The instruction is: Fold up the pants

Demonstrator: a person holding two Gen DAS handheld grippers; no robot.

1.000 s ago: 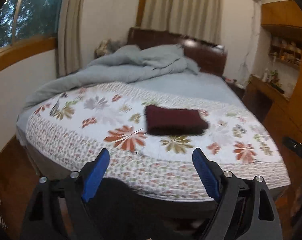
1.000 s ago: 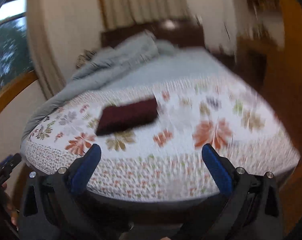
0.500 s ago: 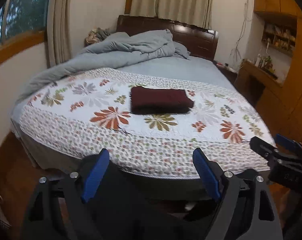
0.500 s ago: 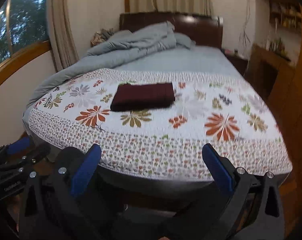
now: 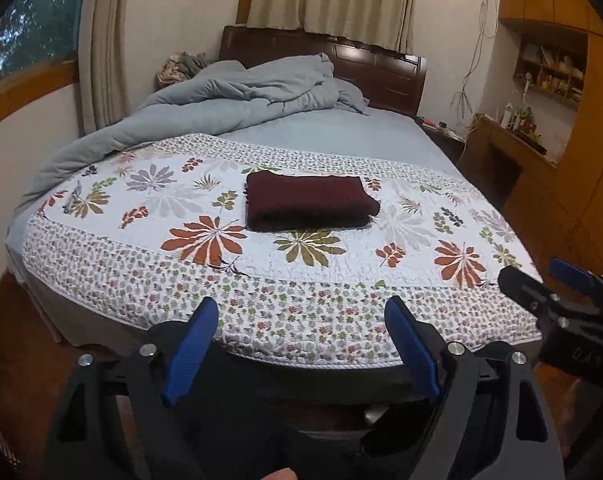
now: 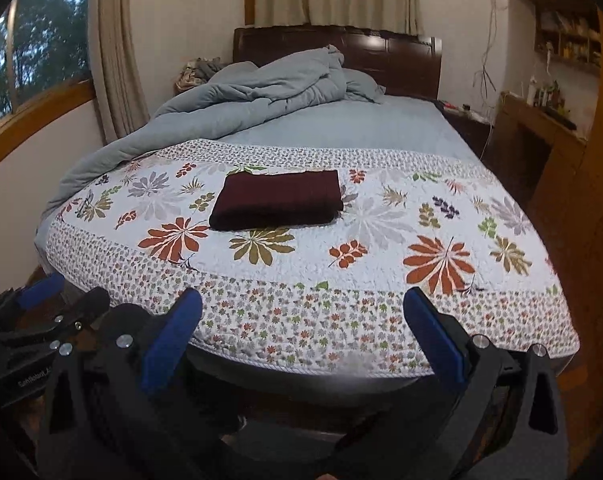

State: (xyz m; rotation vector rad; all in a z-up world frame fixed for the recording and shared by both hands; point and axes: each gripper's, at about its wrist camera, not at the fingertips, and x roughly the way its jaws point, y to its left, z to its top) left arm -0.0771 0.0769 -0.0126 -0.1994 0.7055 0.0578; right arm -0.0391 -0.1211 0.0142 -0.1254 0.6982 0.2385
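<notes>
Left wrist view: dark red pants lie folded into a neat rectangle on the floral quilt of a bed, well away from both tools.

Left tool and right tool hang past the foot of the bed, jaws spread wide, gripping nothing. The knit-looking fabric is probably soft, light and floppy; the stack would likely sag unless pinched through every layer at the thick folded edge.

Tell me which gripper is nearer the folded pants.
Left, slightly. The left gripper sits almost straight in front of the pants; the right gripper is further to their right. Both are open, off the bed's foot.
</notes>
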